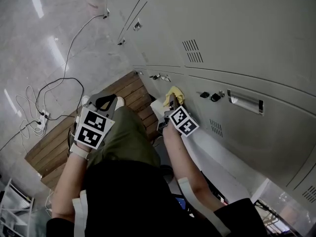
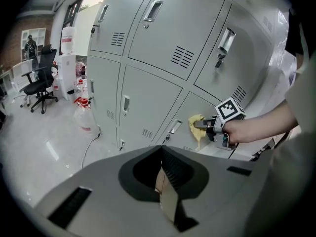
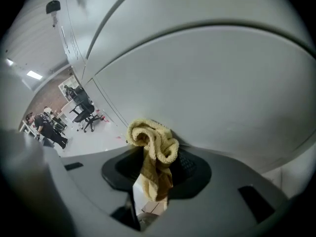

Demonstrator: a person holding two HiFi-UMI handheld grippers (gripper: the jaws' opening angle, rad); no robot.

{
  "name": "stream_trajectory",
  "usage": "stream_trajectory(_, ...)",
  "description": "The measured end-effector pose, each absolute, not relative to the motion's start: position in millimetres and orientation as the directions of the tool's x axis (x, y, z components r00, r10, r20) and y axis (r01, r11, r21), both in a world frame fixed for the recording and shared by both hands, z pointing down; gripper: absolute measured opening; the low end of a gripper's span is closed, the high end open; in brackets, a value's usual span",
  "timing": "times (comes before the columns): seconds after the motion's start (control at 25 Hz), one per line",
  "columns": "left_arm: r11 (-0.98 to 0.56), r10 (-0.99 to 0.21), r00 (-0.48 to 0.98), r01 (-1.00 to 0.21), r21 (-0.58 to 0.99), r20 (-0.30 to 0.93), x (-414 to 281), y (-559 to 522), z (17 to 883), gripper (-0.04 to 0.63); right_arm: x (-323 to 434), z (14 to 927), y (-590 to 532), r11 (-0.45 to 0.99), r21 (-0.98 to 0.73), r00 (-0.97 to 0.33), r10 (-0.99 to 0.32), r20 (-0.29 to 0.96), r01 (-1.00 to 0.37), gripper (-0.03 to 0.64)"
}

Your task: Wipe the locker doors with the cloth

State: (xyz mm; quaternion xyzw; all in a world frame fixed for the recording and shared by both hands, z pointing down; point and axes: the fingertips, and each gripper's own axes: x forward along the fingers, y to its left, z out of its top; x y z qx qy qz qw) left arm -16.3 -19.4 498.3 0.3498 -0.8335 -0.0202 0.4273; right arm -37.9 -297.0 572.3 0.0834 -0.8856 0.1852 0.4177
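A crumpled yellow cloth [image 1: 174,93] is pinched in my right gripper [image 1: 171,102], which is shut on it and holds it against a grey locker door [image 1: 237,132] in the bottom row. In the right gripper view the cloth [image 3: 154,149] bulges out of the jaws and the door [image 3: 212,93] fills the frame. The left gripper view shows the cloth [image 2: 197,128] and right gripper [image 2: 204,124] just right of a door handle [image 2: 174,128]. My left gripper [image 1: 105,102] hangs away from the lockers above my knee; its jaws [image 2: 163,184] are shut with nothing in them.
A slatted wooden platform [image 1: 54,144] lies on the floor under my feet. Cables and a power strip [image 1: 42,118] trail to its left. White sheeting [image 1: 219,157] lies along the locker base. An office chair [image 2: 39,83] and a plastic bottle [image 2: 85,116] stand further down the row.
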Motion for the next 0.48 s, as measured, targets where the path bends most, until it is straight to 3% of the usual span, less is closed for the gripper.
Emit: stream_trajectory(0.48, 0.791, -0.561, -0.391, -0.514, 0.332, 0.73, -18, -4, 521, 0.009, -35, 642, -299, 0.941, -0.177, -0.57, -0.019, 0.822, -0.287, 0.144)
